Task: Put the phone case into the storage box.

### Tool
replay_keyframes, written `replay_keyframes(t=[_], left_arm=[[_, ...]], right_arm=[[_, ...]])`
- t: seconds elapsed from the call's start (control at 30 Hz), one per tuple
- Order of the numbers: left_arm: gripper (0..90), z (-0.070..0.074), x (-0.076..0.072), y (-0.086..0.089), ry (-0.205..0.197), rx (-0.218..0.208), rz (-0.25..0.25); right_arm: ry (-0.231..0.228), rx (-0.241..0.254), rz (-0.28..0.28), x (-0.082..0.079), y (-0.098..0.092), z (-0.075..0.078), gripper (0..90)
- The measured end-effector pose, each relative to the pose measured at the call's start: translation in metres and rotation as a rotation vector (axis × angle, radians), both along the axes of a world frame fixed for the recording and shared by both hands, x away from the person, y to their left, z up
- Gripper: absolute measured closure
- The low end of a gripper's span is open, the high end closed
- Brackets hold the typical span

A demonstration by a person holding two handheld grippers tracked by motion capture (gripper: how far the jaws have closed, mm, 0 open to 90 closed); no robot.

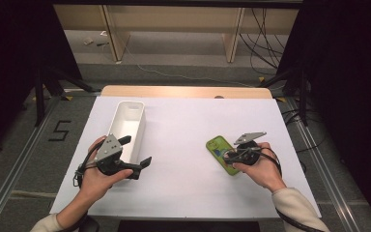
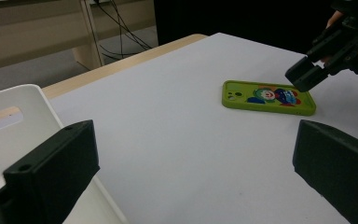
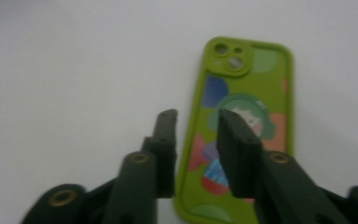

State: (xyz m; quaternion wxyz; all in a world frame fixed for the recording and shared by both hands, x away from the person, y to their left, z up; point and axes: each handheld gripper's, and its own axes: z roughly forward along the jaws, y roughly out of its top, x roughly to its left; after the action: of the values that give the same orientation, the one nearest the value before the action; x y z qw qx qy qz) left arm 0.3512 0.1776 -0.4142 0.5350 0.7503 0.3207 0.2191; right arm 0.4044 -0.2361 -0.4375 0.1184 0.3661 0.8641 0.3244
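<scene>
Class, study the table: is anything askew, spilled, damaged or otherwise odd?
Nothing stands out. The green phone case lies flat, slightly diagonal, on the white table cover, with no damage that these views show. The white bin stands upright beside the left gripper. Nothing is spilled.

green cartoon-printed phone case [image 1: 223,154], flat, back up, on white tabletop [image 1: 183,145]

Evenly lit from overhead, white table top [image 1: 183,145] bright, soft faint shadows – surroundings falling to black at both sides. Slightly grainy throughout. Right gripper view soft and blurred – jaws and green phone case [image 3: 242,126] smeared.
</scene>
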Motion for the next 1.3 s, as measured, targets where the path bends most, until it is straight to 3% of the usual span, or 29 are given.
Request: replay_keyframes(t=[0.07, 0.13, 0.3, 0.73, 1.3], left_arm=[[0.0, 0.0, 0.0, 0.0, 0.0, 0.001, -0.001], [0.0, 0.0, 0.0, -0.001, 0.0, 0.001, 0.0], [0.0, 0.0, 0.001, -0.001, 0.001, 0.001, 0.0], [0.0, 0.0, 0.001, 0.0, 0.0, 0.0, 0.001], [0.0, -0.001, 0.001, 0.0, 0.002, -0.002, -0.001]], right_arm=[[-0.007, -0.029, -0.045, 0.005, -0.001, 0.002, 39.6], [0.003, -0.095, -0.067, 0.011, 0.0, 0.002, 19.5], [0.046, -0.158, -0.073, 0.023, 0.002, -0.002, 1.9], [0.125, -0.272, -0.046, 0.048, 0.022, -0.011, 0.4], [0.212, -0.337, -0.053, 0.058, 0.036, -0.022, 0.8]])
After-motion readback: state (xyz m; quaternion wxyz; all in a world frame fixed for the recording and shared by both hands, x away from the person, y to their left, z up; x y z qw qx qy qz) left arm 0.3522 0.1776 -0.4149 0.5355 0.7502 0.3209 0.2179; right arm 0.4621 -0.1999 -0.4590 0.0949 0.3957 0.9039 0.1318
